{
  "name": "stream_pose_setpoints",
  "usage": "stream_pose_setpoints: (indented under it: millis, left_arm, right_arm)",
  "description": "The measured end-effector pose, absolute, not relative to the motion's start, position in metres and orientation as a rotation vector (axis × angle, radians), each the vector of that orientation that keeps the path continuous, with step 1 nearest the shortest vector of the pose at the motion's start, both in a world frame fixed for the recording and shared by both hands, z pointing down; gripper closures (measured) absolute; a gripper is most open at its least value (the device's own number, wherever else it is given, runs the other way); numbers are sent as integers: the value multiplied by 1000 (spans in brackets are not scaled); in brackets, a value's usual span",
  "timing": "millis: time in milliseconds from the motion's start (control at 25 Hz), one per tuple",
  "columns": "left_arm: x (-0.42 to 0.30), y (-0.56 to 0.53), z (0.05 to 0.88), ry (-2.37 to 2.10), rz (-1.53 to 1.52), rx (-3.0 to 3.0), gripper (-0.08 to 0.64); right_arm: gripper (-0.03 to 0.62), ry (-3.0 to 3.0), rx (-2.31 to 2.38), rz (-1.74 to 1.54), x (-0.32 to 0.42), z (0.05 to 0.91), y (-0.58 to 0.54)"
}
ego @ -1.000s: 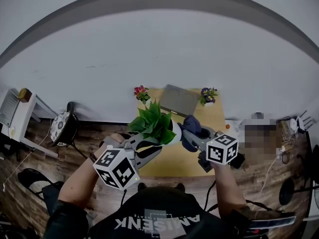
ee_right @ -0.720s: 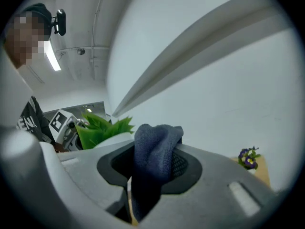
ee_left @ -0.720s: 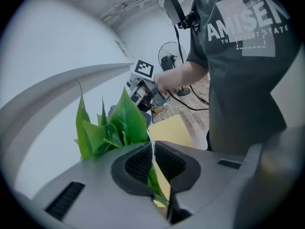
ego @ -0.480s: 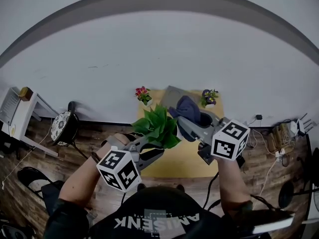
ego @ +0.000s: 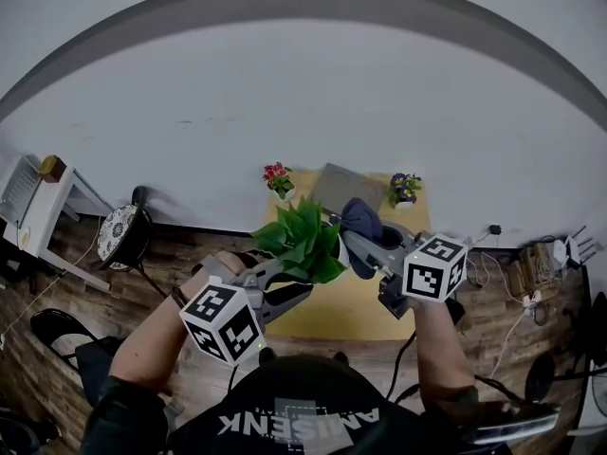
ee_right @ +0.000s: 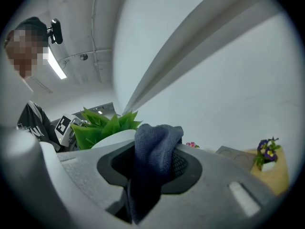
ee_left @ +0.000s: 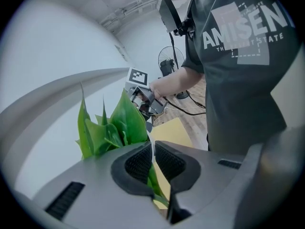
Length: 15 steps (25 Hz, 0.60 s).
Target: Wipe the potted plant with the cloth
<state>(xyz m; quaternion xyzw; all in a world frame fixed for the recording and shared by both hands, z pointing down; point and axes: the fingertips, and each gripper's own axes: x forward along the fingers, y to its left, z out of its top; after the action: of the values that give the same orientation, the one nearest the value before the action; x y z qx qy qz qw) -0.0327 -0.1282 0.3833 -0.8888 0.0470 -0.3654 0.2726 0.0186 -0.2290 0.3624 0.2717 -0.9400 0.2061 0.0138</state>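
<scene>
Green leaves of the potted plant (ego: 302, 246) rise just beyond the left gripper (ee_left: 153, 162), whose fingers pinch a thin edge of it. Dark blue cloth (ee_right: 155, 151), clamped between the right gripper's (ee_right: 151, 168) fingers, sits just beside the foliage, above the yellow table (ego: 351, 316). Wiping appears under way, with most leaves probably left to do.

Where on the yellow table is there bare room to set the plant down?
The near half of the table, this side of the grey tray, is bare. The far edge is crowded: red flowers at the left corner, the tray in the middle, purple flowers at the right.
</scene>
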Motion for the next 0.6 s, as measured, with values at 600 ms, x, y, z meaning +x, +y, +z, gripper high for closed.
stream_pose_setpoints:
  millis: [600]
  left_arm:
    - [-37,-128,390,28,-1016,-2393,538]
  right_arm:
    - [466,-2768,846,848,40,434,-226]
